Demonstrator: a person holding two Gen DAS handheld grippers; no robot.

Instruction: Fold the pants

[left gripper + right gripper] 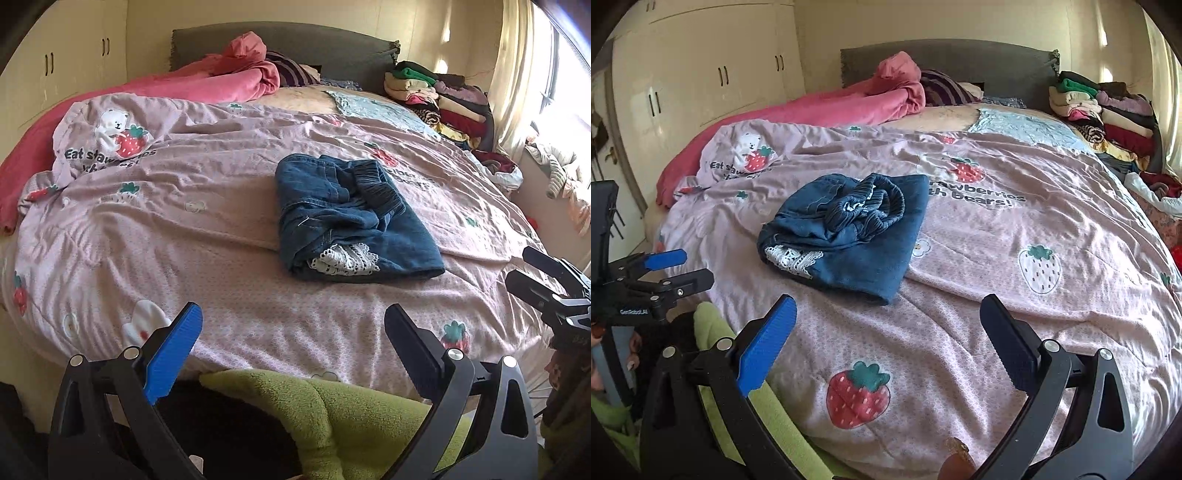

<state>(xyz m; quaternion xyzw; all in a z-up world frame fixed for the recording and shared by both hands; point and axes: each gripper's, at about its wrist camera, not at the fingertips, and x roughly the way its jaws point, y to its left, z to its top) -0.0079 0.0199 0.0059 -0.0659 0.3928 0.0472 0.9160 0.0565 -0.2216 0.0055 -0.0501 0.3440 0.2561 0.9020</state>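
Observation:
Blue denim pants (351,221) lie folded into a compact bundle on the pink strawberry quilt (184,236), white lace trim showing at the near end. They also show in the right wrist view (849,236). My left gripper (293,325) is open and empty, held back at the bed's near edge, well short of the pants. My right gripper (888,317) is open and empty, also near the front edge. Each gripper shows at the side of the other's view: the right one (532,269) and the left one (690,269).
A pink blanket (207,81) is bunched near the grey headboard (295,48). Stacks of folded clothes (443,96) sit at the far right of the bed. A green fleece (332,413) lies below the near edge. Wardrobes (701,74) stand at the left.

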